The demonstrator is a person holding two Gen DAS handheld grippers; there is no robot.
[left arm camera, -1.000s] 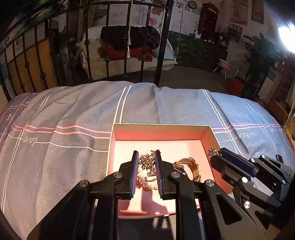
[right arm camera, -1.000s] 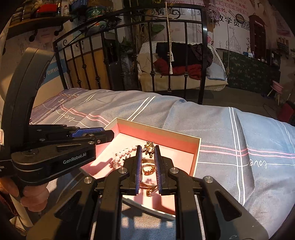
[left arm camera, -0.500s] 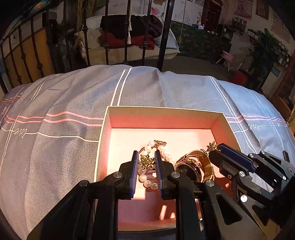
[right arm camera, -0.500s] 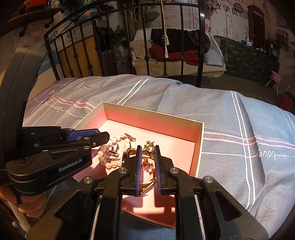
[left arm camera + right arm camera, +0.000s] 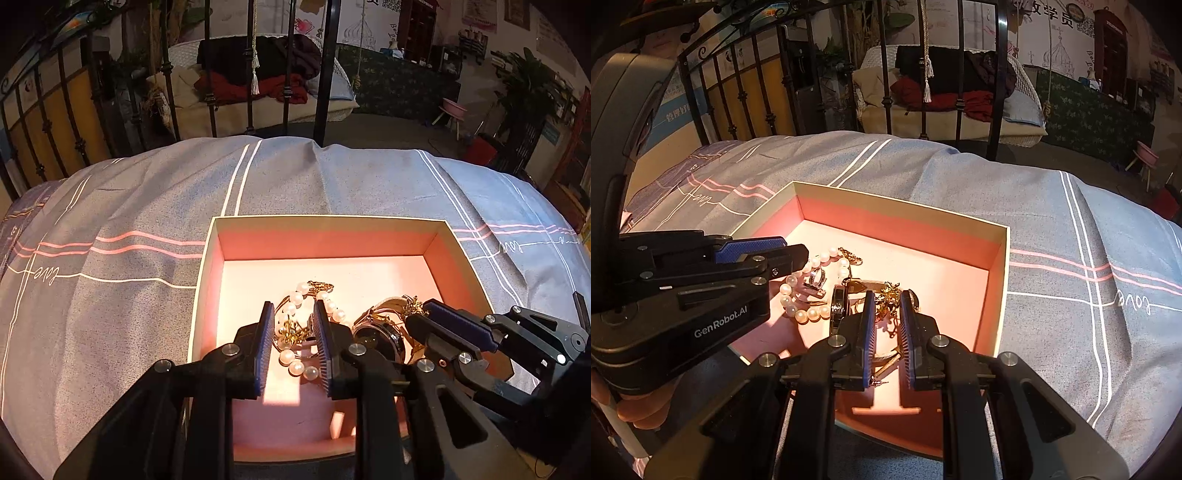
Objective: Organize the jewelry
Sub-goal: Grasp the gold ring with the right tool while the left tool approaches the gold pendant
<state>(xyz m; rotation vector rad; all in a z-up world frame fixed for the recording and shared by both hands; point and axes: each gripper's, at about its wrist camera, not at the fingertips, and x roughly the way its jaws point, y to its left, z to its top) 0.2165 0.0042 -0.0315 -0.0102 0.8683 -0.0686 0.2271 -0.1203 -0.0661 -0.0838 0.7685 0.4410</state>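
An open box with a pink inside (image 5: 325, 218) (image 5: 1004, 280) lies on the bedspread. In it are a pearl bracelet (image 5: 297, 365) (image 5: 801, 314), a gold watch with a dark face (image 5: 380, 336) (image 5: 837, 306) and a silver ring (image 5: 816, 277). My left gripper (image 5: 293, 325) (image 5: 796, 254) hangs low over the pearls. Its jaws are opening, and a small gold brooch (image 5: 291, 330) sits loose between them. My right gripper (image 5: 888, 299) (image 5: 417, 315) is over the watch, shut on a gold flower ornament (image 5: 888, 293) at its tips.
The box rests on a grey-blue bedspread (image 5: 129, 295) with pink and white stripes. A black iron bed rail (image 5: 321, 74) stands behind it. A person's hand (image 5: 631, 406) grips the left gripper's handle at the lower left.
Both grippers came down closer over the box. The left jaws spread apart and let the gold brooch go slack. The right gripper kept its gold ornament and sank towards the watch.
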